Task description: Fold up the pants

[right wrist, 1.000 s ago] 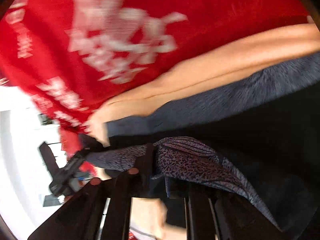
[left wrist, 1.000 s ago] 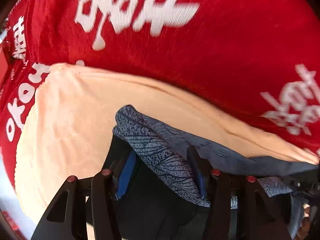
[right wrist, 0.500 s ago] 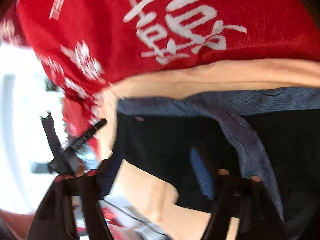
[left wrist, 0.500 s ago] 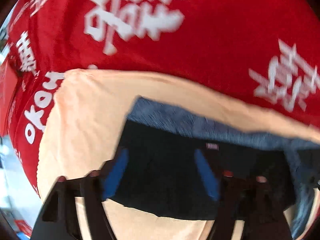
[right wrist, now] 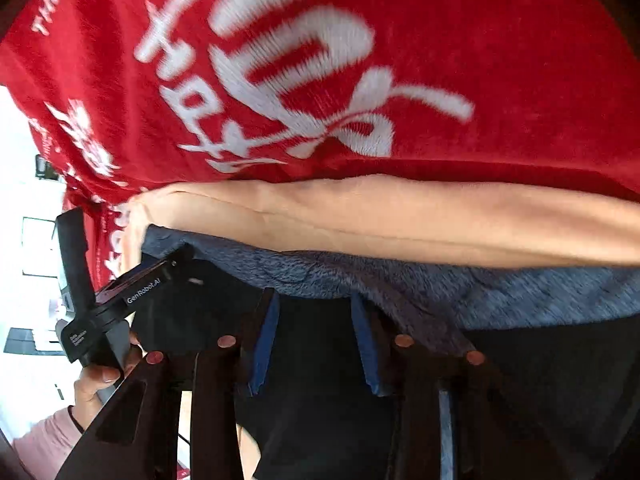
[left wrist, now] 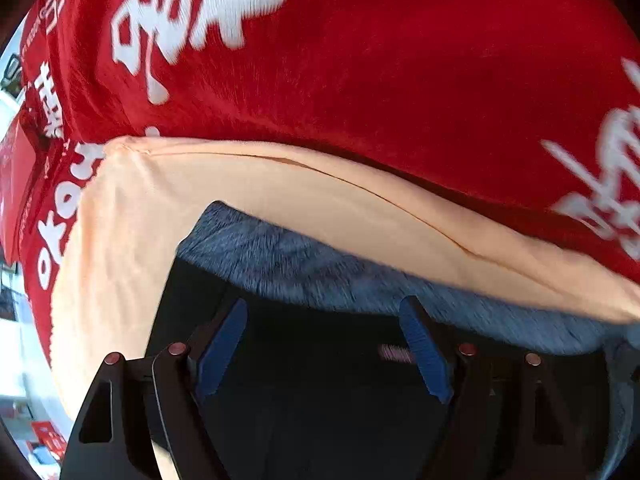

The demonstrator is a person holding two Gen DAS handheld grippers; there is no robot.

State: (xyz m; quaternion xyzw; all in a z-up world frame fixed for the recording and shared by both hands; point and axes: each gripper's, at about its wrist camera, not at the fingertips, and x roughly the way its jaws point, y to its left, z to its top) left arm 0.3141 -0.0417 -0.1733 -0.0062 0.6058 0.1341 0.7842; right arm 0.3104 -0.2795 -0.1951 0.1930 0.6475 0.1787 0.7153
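The dark pants (left wrist: 320, 392) with a blue-grey fuzzy lining (left wrist: 304, 264) lie folded on a peach cloth (left wrist: 248, 188) over a red cover (left wrist: 360, 60). My left gripper (left wrist: 324, 344) is open just above the dark fabric, nothing between its blue pads (left wrist: 220, 348). In the right wrist view the pants (right wrist: 320, 420) and their lining (right wrist: 500, 292) lie under my right gripper (right wrist: 316, 340), which is open and empty. The left gripper's body (right wrist: 120, 300) shows at the left there, held by a hand (right wrist: 100, 384).
The red cover with white characters (right wrist: 300, 80) fills the far side in both views. The peach cloth (right wrist: 400, 216) sticks out beyond the pants' edge. A bright room floor shows at the far left (right wrist: 24, 240).
Both grippers have let go of the patterned fabric they held a second ago and opened. The pants now lie flat with the fold laid down.
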